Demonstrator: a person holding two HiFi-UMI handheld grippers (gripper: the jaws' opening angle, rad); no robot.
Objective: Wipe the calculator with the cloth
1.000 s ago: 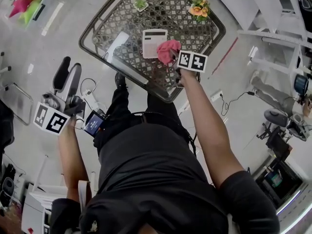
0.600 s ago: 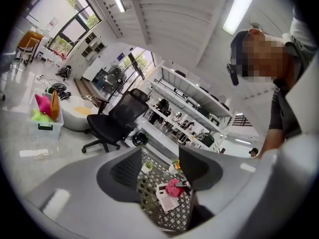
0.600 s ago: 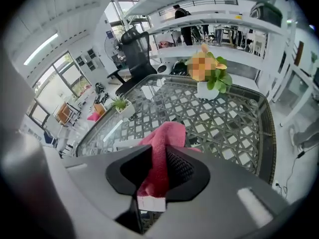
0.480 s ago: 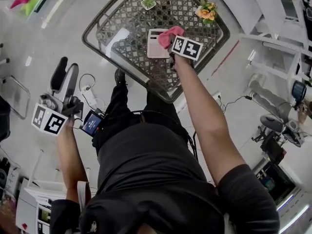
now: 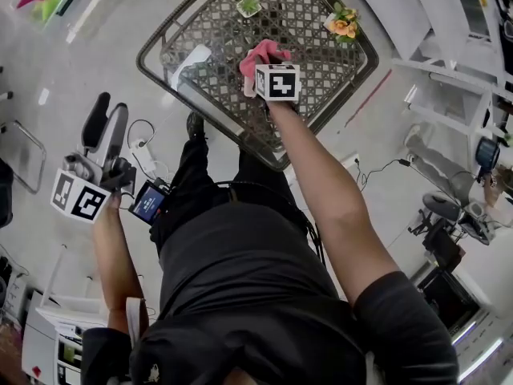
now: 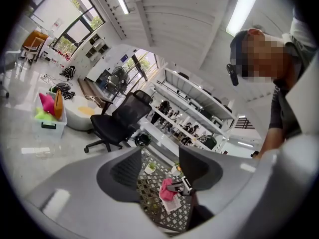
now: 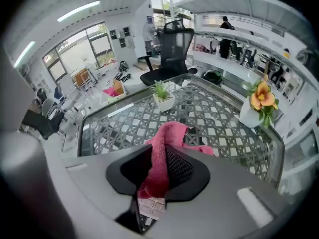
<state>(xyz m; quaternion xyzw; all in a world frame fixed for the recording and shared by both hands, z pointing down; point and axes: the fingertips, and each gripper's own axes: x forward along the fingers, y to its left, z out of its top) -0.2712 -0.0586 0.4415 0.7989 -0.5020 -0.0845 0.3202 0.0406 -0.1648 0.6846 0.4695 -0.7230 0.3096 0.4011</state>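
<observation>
While the right gripper [image 7: 159, 176] points steeply down over the table, we read its two black jaws as pressed together on a fold of the pink terry cloth [image 7: 172, 133]. The cloth rises out of the jaws toward 12 o'clock and drapes onto the table top. Its lower end hangs out of the jaws toward 6 o'clock. Directly under that lower end we see the white rectangular calculator [image 7: 151, 206]. Its pale keys show just below the jaw tips, and the cloth overlaps their upper rows.

In the head view, the right gripper [image 5: 264, 69] sits near the centre of the square glass-topped metal lattice table [image 5: 317, 50]. The cloth [image 5: 258, 54] bunches at 11 o'clock from the marker cube. The cube and the cloth hide nearly all of the calculator in that view.

We note two further items on the table:
- A small green plant in a white pot [image 5: 248, 6] stands at 12 o'clock from the cloth, apart from it.
- A white vase of orange flowers [image 5: 343, 24] stands at 2 o'clock from the cloth, near the table rim.

The left gripper [image 5: 112, 173] hangs off the table, at 8 o'clock from it and beside the person's left leg. In the left gripper view, the left gripper [image 6: 159, 168] has its jaws spread, with nothing between them. Only the distant table and cloth show through the gap. A black office chair [image 6: 117, 121] stands on the floor beyond.
</observation>
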